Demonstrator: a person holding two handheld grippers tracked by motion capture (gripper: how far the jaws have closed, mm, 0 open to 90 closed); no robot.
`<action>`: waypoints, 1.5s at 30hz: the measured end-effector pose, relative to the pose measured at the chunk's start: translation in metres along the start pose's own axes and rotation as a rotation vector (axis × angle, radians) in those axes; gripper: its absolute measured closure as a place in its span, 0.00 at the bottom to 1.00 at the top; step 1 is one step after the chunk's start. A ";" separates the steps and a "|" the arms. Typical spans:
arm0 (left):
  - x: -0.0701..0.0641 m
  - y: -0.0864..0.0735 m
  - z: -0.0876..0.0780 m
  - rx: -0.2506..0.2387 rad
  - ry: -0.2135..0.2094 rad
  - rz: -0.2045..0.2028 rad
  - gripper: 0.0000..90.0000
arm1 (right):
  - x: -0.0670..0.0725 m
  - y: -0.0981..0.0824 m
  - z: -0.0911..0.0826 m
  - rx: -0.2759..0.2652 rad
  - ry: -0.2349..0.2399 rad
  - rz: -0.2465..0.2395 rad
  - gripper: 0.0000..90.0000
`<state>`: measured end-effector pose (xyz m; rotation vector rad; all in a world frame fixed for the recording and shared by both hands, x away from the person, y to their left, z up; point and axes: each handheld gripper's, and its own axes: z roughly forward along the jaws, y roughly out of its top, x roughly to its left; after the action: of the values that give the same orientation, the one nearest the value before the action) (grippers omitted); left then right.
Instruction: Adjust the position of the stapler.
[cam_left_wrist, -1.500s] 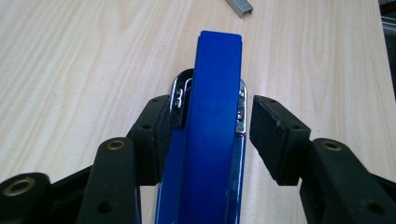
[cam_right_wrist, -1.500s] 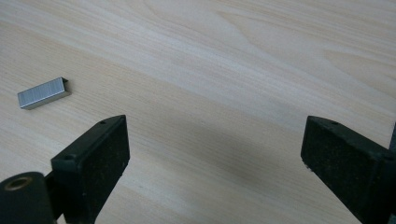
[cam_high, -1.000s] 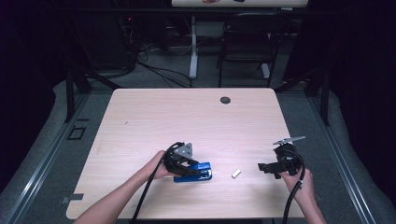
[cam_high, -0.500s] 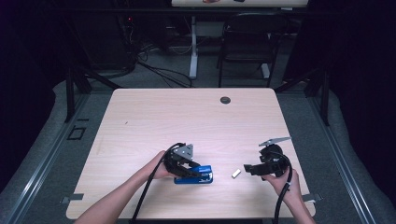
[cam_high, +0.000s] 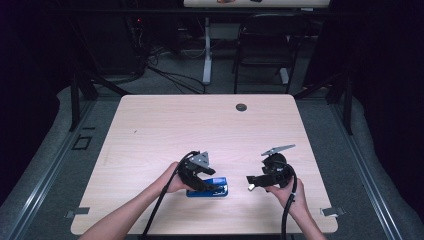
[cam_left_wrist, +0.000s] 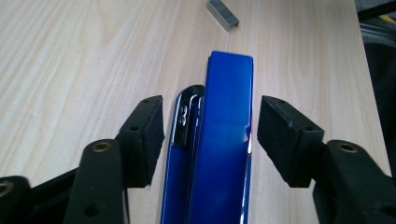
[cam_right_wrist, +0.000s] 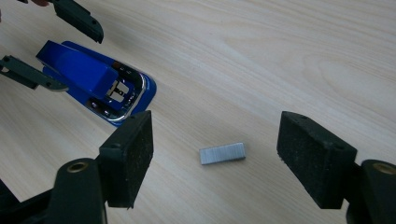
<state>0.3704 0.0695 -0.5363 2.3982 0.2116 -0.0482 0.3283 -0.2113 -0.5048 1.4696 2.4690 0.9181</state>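
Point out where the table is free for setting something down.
The table is bare from the far edge, past the grommet, to mid-table, and along its left side. It is crowded at the near edge: left gripper over the stapler, the staple strip, right gripper.

Both forearms enter bare at the bottom of the high view, no sleeves showing. Each hand carries black tongs: the left tongs (cam_high: 212, 184) and right tongs (cam_high: 250, 183) wear a grey three-cornered plate on top and trail a black cable. Up close, the arms show brass-coloured rivets and square, rough black pads (cam_right_wrist: 308, 156).
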 end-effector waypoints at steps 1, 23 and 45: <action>0.000 0.001 0.000 -0.004 0.012 -0.005 0.45 | 0.001 0.001 0.002 0.003 0.001 -0.002 0.31; -0.010 0.017 0.008 0.025 0.062 0.012 0.52 | 0.021 0.018 0.025 0.027 -0.003 -0.051 0.42; -0.016 0.019 0.020 0.058 0.049 0.058 0.67 | 0.017 0.015 0.023 0.037 -0.008 -0.045 0.42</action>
<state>0.3583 0.0397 -0.5374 2.4634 0.1661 0.0319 0.3393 -0.1820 -0.5114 1.4190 2.5157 0.8620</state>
